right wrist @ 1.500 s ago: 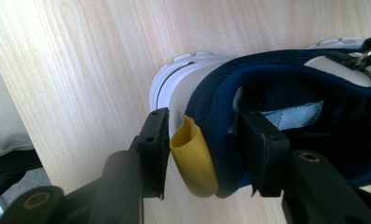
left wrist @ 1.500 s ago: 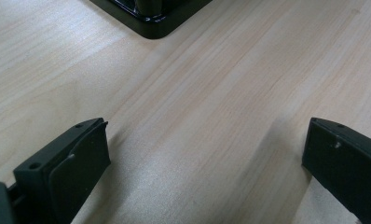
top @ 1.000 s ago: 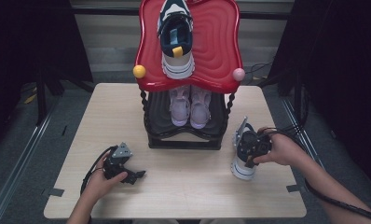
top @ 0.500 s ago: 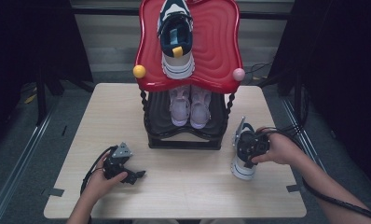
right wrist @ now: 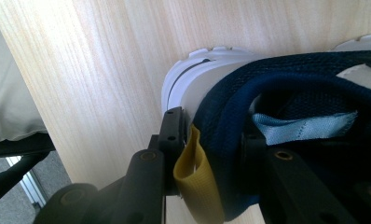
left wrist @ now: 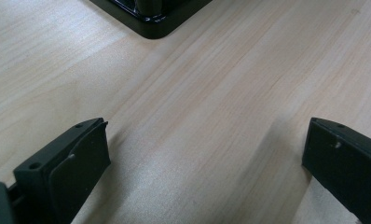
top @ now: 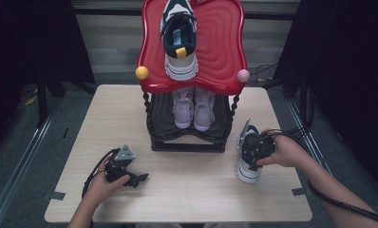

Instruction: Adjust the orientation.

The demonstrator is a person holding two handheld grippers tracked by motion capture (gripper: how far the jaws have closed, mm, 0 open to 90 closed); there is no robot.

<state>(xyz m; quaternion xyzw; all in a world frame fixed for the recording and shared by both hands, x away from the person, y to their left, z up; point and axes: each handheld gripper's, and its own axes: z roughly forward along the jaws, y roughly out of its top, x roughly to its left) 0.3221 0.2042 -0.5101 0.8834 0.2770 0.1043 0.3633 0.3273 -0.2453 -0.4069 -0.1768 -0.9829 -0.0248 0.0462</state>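
The right hand-held gripper (top: 253,154) has just been closing its jaws and pinches the heel of the blue shoe (top: 248,164), which stands on the table (top: 196,190) beside the red rack (top: 225,61). The left hand-held gripper (top: 138,179) rests wide open, holding nothing.

Pale matt wood-grain surface (left wrist: 211,116); glossy red plastic rack top (top: 220,42); navy knit cloth sneaker (right wrist: 286,93) with smooth white rubber sole and yellow woven pull tab (right wrist: 195,177).

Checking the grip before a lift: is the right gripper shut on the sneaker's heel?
Shut on it: the right gripper has one jaw outside and one inside the navy sneaker's heel collar.
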